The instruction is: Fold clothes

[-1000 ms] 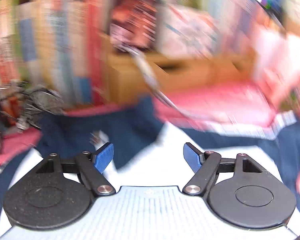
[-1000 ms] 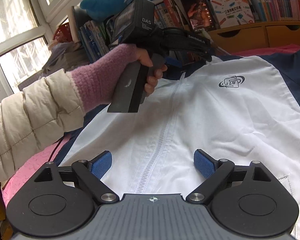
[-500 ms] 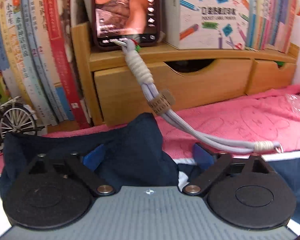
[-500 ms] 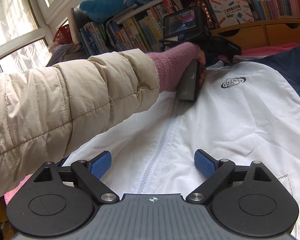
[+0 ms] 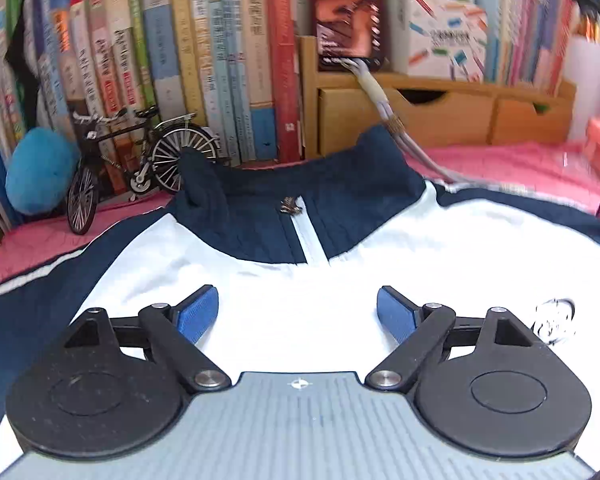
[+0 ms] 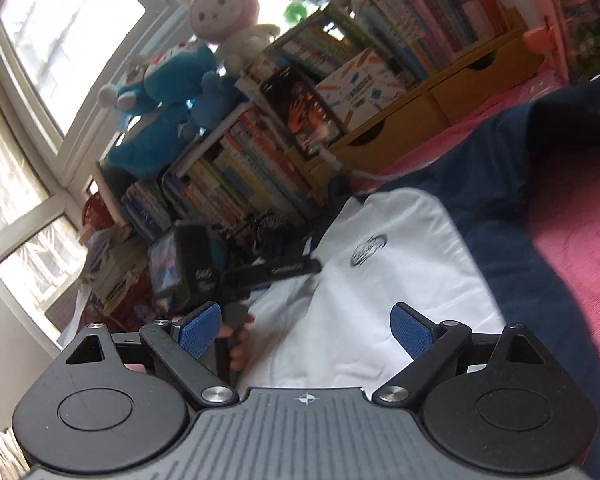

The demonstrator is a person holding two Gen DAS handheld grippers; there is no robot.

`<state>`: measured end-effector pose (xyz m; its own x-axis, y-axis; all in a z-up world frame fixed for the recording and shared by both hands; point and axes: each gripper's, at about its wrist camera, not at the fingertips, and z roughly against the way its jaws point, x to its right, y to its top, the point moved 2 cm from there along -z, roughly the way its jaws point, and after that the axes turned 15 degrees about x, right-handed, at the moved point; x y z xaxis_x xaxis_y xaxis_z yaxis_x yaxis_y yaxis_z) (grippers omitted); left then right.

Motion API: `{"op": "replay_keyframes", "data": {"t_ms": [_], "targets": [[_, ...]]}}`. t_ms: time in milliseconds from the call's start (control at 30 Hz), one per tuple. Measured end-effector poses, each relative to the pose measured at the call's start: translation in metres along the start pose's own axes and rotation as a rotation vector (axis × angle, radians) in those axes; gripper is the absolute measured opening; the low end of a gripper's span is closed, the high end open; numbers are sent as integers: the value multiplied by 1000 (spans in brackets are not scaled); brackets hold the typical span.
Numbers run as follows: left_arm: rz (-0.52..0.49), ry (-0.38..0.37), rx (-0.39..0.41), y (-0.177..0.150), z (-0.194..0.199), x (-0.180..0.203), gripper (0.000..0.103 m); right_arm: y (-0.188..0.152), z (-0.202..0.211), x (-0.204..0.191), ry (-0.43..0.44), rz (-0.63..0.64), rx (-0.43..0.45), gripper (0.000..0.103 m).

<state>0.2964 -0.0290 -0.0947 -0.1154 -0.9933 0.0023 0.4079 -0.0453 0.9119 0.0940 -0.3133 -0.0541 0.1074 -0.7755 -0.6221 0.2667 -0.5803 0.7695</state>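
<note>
A white and navy zip jacket [image 5: 300,312] lies flat, front up, on a pink cover, its navy collar [image 5: 300,196] toward the bookshelf. My left gripper [image 5: 298,314] is open and empty above the white chest, just below the collar. My right gripper [image 6: 306,330] is open and empty, tilted, over the jacket's white front [image 6: 384,280]. The left gripper's body [image 6: 228,272], held in a hand, shows in the right wrist view over the jacket. A round logo [image 6: 368,250] marks the chest.
A bookshelf [image 5: 204,60] with wooden drawers [image 5: 440,120] stands behind the jacket. A model bicycle [image 5: 132,160] and a blue plush [image 5: 40,172] sit at the left. A phone [image 5: 350,20] with a cable leans on the shelf. Pink cover [image 6: 580,220] lies to the right.
My left gripper has pulled back from the collar and now sits over the white chest. My right gripper has tilted and swung to the right, with the navy sleeve side in view.
</note>
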Motion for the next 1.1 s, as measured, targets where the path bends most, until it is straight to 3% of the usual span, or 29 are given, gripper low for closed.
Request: {"op": "replay_keyframes", "data": {"t_ms": [67, 233, 367, 433, 467, 533, 567, 600, 767, 833, 867, 900, 967, 1067, 1100], "targets": [[9, 16, -25, -2, -5, -3, 92, 50, 20, 43, -133, 1, 114, 99], [-4, 26, -47, -8, -11, 4, 99, 132, 35, 154, -567, 35, 269, 100], [-7, 38, -52, -10, -18, 2, 102, 163, 13, 239, -772, 7, 307, 102], [-2, 37, -54, -11, -20, 0, 102, 172, -1, 263, -797, 17, 287, 103], [-2, 35, -55, -11, -21, 0, 102, 176, -8, 271, -789, 32, 272, 98], [-1, 34, -56, -11, -21, -1, 102, 183, -21, 277, -781, 62, 223, 59], [0, 33, -56, -11, -21, -2, 103, 186, -25, 274, -774, 92, 218, 21], [1, 33, -56, -12, -21, -2, 103, 190, -20, 263, -756, 160, 270, 19], [2, 35, -56, -12, -20, -2, 103, 211, 3, 208, -653, 498, 527, 18], [2, 35, -56, -12, -20, -3, 103, 219, 13, 186, -604, 632, 628, 22], [3, 35, -56, -12, -20, -3, 103, 224, 15, 180, -597, 690, 654, 30], [3, 35, -56, -12, -20, -3, 103, 229, 9, 190, -643, 712, 607, 44], [4, 34, -56, -13, -21, -3, 103, 237, -8, 219, -774, 691, 442, 58], [5, 34, -56, -13, -21, -3, 103, 231, -30, 254, -951, 602, 205, 61], [5, 34, -56, -13, -21, -3, 103, 225, -30, 255, -1018, 608, 193, 63]]}}
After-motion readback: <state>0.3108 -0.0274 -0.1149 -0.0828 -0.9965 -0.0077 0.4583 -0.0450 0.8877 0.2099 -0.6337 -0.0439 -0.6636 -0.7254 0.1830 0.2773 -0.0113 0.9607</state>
